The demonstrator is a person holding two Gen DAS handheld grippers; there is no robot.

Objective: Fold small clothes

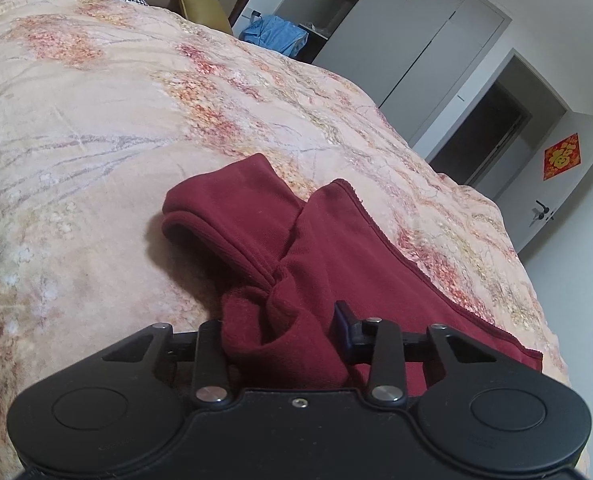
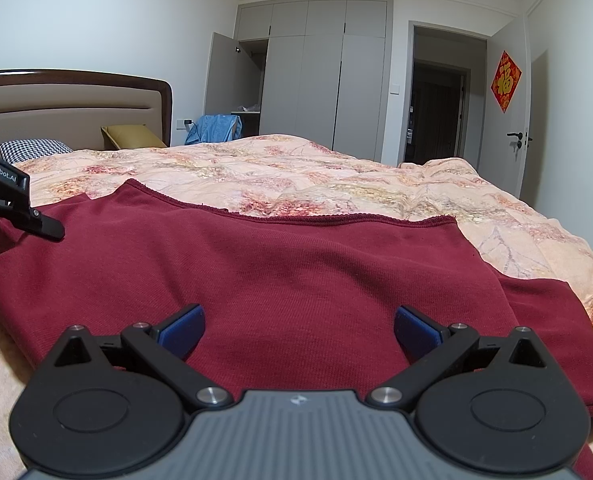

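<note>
A dark red garment (image 2: 296, 264) lies spread on the floral bedspread (image 2: 336, 176), its stitched hem at the far side. In the left wrist view one end of the garment (image 1: 256, 240) is bunched up, with a looped edge lying beyond the bunch. My left gripper (image 1: 280, 320) is shut on that bunched fold; the cloth hides its left finger and leaves only the right blue pad (image 1: 342, 318) showing. My right gripper (image 2: 298, 330) hovers low over the middle of the garment, jaws wide open, with nothing pinched. One finger of the left gripper (image 2: 50, 229) shows at the garment's left end.
The bedspread (image 1: 96, 120) covers the whole bed. A houndstooth pillow (image 2: 32, 147) and a yellow cushion (image 2: 130, 136) lie by the headboard (image 2: 72, 100). Beyond stand a blue cloth (image 2: 214, 128), grey wardrobes (image 2: 320, 72) and an open doorway (image 2: 436, 112).
</note>
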